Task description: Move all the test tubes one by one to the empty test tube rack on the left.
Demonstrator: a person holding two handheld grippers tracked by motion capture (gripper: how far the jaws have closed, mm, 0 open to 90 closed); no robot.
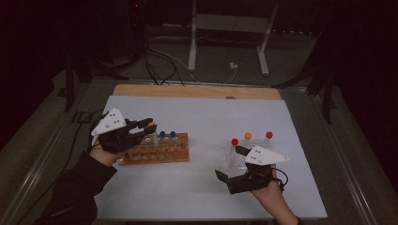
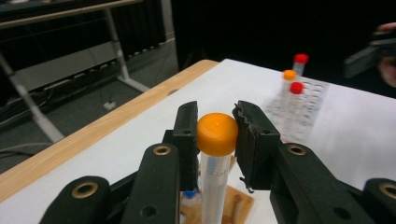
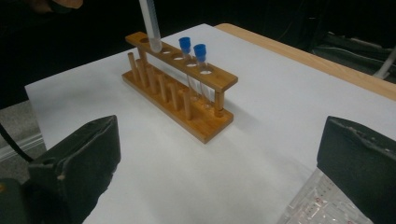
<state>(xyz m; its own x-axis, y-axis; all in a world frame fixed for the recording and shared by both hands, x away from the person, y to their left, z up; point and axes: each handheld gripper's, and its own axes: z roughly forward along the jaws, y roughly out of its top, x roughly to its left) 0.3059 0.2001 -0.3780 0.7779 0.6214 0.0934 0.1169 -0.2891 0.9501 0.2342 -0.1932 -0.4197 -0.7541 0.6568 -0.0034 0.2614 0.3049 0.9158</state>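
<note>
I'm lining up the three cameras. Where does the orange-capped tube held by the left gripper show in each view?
High view: orange-capped tube left of centre, over the wooden rack's left end.
Left gripper view: its cap sits centre, clamped between the fingers.
Right gripper view: its clear lower end shows at top, entering the rack's end hole; the cap is cut off.
Shared landmark: the wooden rack.

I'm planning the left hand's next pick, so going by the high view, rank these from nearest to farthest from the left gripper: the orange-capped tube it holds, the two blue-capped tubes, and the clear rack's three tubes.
1. Orange-capped tube: between the jaws of the left gripper, over the wooden rack's left end.
2. Blue-capped tubes: just right, in the wooden rack.
3. Clear rack's three tubes: far right, by the right gripper.
</note>
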